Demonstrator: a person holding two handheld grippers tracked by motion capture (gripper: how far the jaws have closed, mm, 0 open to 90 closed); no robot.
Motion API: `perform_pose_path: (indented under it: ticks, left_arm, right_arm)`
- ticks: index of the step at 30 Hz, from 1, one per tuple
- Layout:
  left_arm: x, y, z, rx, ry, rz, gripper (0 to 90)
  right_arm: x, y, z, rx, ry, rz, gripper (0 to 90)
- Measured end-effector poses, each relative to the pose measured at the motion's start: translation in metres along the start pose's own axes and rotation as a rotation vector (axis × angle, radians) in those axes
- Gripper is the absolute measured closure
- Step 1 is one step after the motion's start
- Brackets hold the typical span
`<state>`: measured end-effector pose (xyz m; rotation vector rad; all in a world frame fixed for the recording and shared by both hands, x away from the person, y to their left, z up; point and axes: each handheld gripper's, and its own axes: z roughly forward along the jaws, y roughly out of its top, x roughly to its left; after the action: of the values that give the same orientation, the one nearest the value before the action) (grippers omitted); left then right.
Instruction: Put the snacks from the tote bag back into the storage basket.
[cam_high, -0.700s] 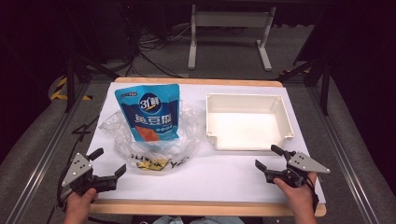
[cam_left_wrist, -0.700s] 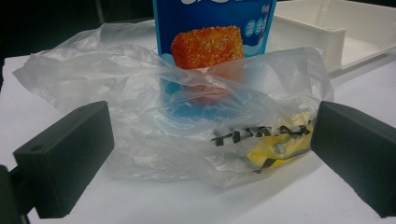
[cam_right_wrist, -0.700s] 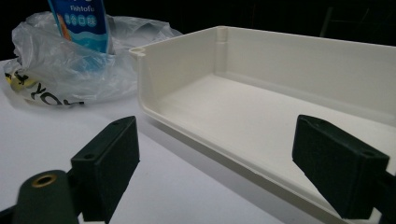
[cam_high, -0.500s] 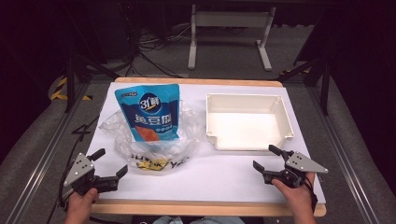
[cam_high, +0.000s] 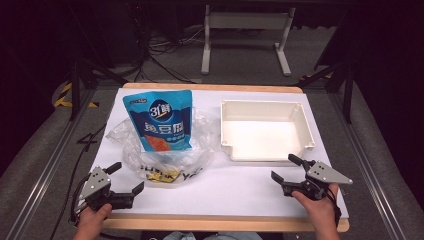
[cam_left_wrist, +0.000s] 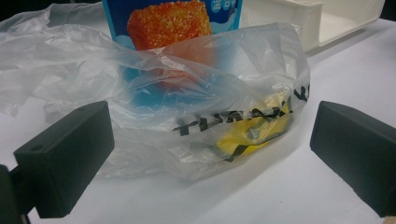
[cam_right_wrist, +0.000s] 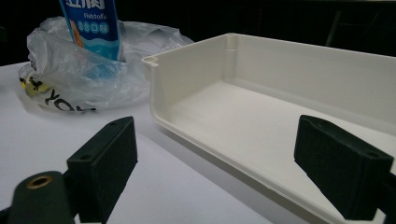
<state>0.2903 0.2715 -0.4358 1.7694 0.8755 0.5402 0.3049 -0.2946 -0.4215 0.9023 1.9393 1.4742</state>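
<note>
A blue snack pouch stands partly inside a crumpled clear plastic bag at the left-centre of the white counter. The pouch carries white Chinese characters, a round logo reading "31" and a picture of an orange crumbed cube; in the right claw's view the word "fishtofu" can be read near its top. The bag bears black lettering, partly legible as "THANK YOU", over a yellow patch. To its right sits an empty cream tray. The left claw rests near the front edge, jaws wide and empty, pointing at the bag. The right claw is also wide and empty, just in front of the tray. The counter has a wooden rim; beyond it lie grey floor, cables and a white metal stand in a dark room.
</note>
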Motion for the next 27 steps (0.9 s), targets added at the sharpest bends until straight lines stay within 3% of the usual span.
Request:
perform_pose_path:
  ticks: [7,11,19,23,27]
  left_arm:
    - [0.004,-0.002,0.003,0.039,0.018,-0.040,0.6]
    - [0.007,-0.003,0.003,0.025,0.020,-0.064,0.5]
    - [0.008,-0.004,0.004,0.040,0.016,-0.078,0.6]
    - [0.009,-0.004,0.003,0.037,0.016,-0.087,0.6]
    - [0.010,-0.005,0.003,0.037,0.011,-0.092,0.5]
  right_arm:
    - [0.002,0.010,0.002,-0.004,0.008,0.019,13.2]
    - [0.002,0.022,0.004,0.020,0.019,-0.005,13.1]
    - [-0.002,0.044,0.000,0.019,0.007,0.013,13.1]
    - [-0.001,0.056,-0.001,0.011,0.009,-0.002,12.9]
    - [-0.002,0.068,-0.001,0.005,0.029,0.000,12.3]
